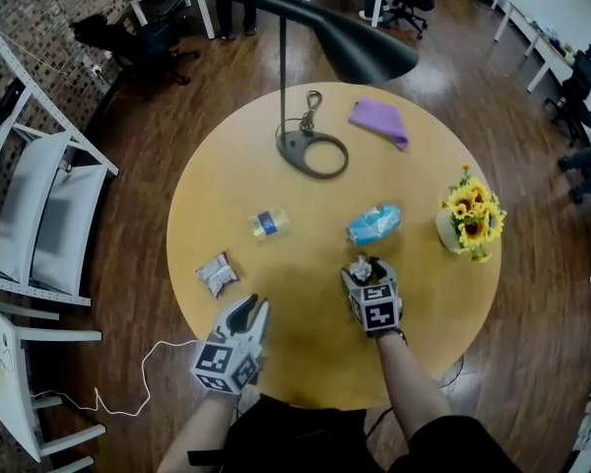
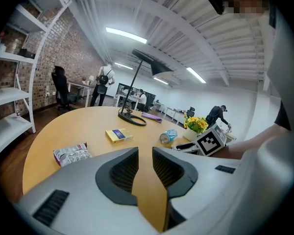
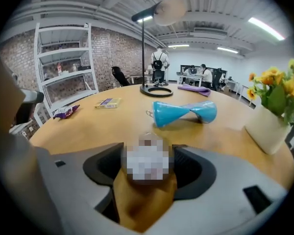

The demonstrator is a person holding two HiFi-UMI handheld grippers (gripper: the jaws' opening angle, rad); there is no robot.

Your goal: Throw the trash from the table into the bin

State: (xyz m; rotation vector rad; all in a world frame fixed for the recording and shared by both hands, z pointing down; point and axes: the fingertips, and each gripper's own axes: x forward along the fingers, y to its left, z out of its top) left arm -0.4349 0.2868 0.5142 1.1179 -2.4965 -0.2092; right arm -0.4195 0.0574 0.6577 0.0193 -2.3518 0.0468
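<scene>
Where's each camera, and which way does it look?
Head view: on the person's head, looking down on the round table; both forearms, left gripper, right gripper show.
Left gripper view: on that gripper, looking across the table; its slightly parted jaws, right forearm show.
Right gripper view: on that gripper, looking across; open jaws flank crumpled paper.
Both gripper views share the crushed blue can.

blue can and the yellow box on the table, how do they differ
The blue can is crushed and twisted at its middle; the yellow box keeps its flat rectangular shape. The blue can looks larger than the yellow box. The yellow box is yellow with a dark blue patch; the blue can is pale blue. Both lie on the round table, apart from each other.
</scene>
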